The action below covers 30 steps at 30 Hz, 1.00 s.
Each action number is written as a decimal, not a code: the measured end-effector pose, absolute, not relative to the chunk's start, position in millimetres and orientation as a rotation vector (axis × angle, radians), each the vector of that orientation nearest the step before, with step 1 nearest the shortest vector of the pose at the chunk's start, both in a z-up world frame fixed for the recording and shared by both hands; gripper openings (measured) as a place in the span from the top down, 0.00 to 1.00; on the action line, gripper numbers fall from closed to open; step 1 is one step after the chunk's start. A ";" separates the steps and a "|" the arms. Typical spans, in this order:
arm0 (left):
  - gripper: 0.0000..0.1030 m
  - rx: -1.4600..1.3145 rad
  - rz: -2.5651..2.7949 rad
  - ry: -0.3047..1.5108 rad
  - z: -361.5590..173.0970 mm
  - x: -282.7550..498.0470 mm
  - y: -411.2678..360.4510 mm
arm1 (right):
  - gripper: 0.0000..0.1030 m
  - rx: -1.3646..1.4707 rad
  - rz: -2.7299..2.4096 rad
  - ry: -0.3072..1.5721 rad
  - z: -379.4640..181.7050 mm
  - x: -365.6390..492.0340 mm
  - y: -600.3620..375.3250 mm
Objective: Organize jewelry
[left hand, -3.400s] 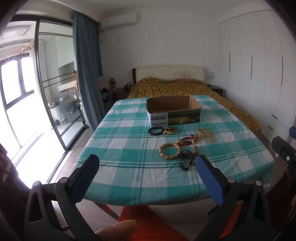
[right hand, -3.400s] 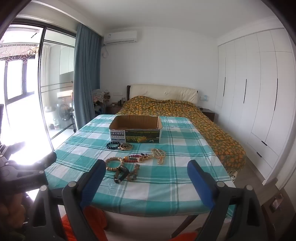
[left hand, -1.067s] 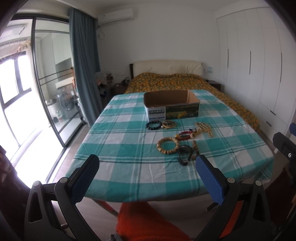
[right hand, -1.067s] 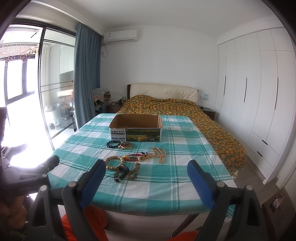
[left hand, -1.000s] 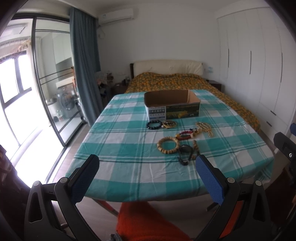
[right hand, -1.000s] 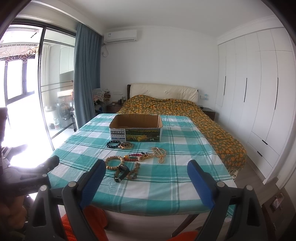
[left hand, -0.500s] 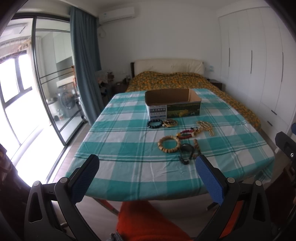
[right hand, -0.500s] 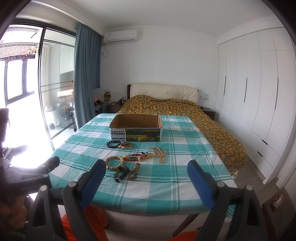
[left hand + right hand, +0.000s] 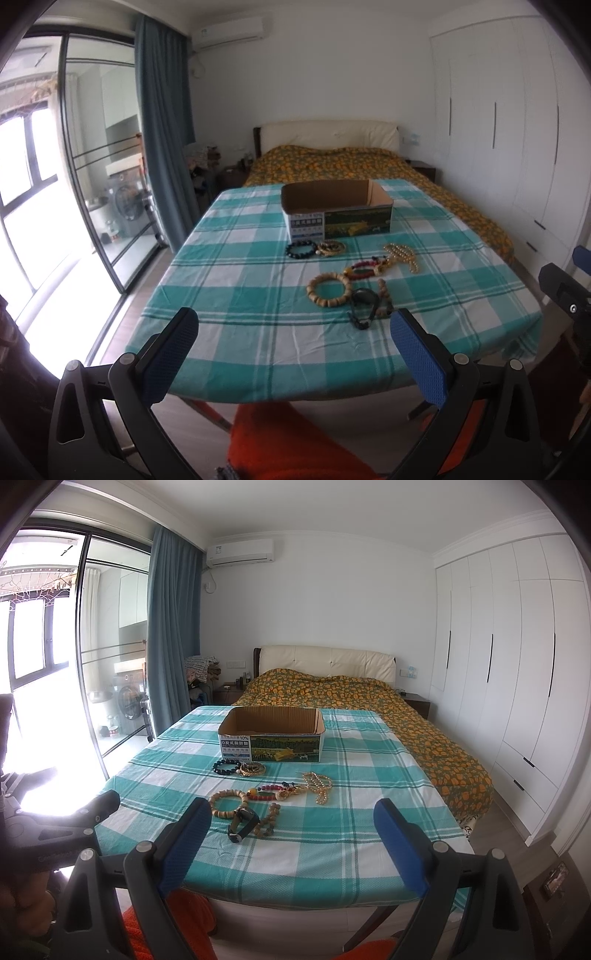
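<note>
An open cardboard box (image 9: 337,210) (image 9: 272,734) stands on a table with a teal checked cloth (image 9: 236,280) (image 9: 332,834). In front of it lie a black bead bracelet (image 9: 301,249) (image 9: 226,766), a gold chain bracelet (image 9: 331,247) (image 9: 253,768), a gold bead necklace (image 9: 402,254) (image 9: 318,785), a multicoloured bead string (image 9: 364,268) (image 9: 271,790), a wooden bead bracelet (image 9: 329,293) (image 9: 227,803) and a black watch (image 9: 362,308) (image 9: 243,823). My left gripper (image 9: 293,352) and right gripper (image 9: 291,843) are both open and empty, held before the table's near edge.
A bed with an orange patterned cover (image 9: 369,698) lies behind the table. White wardrobes (image 9: 517,664) line the right wall. A glass sliding door (image 9: 99,184) and a blue curtain (image 9: 171,627) are on the left. An orange cloth (image 9: 288,443) is below the table edge.
The left gripper view has shifted slightly, the table sitting a little higher and closer than before. The right gripper has barely moved. The jewelry has not moved.
</note>
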State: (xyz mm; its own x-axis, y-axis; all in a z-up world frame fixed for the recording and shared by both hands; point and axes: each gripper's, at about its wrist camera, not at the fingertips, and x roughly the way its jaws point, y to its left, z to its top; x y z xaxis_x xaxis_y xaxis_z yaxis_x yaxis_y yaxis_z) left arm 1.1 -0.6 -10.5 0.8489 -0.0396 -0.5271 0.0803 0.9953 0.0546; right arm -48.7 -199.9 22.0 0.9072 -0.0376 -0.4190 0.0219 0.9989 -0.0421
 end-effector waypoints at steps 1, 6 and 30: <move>0.00 0.072 -0.065 0.555 -10.4 1.3 -0.1 | 0.11 -0.037 -0.031 0.433 22.0 -48.7 -199.9; 0.00 0.065 -0.066 0.560 -10.0 2.3 1.7 | 0.11 -0.036 -0.033 0.434 22.5 -49.7 -200.8; 0.00 0.018 -0.025 0.585 -17.0 29.1 17.0 | 0.11 -0.012 -0.084 0.430 18.6 -44.2 -217.5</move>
State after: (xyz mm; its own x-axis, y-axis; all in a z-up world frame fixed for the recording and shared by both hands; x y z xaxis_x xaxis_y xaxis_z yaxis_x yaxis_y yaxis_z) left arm 29.1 17.0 -17.0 0.8332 -0.0187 -0.5526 0.0287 0.9995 0.0095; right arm -44.2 -217.5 18.6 0.9055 -0.0836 -0.4161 0.0783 0.9965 -0.0298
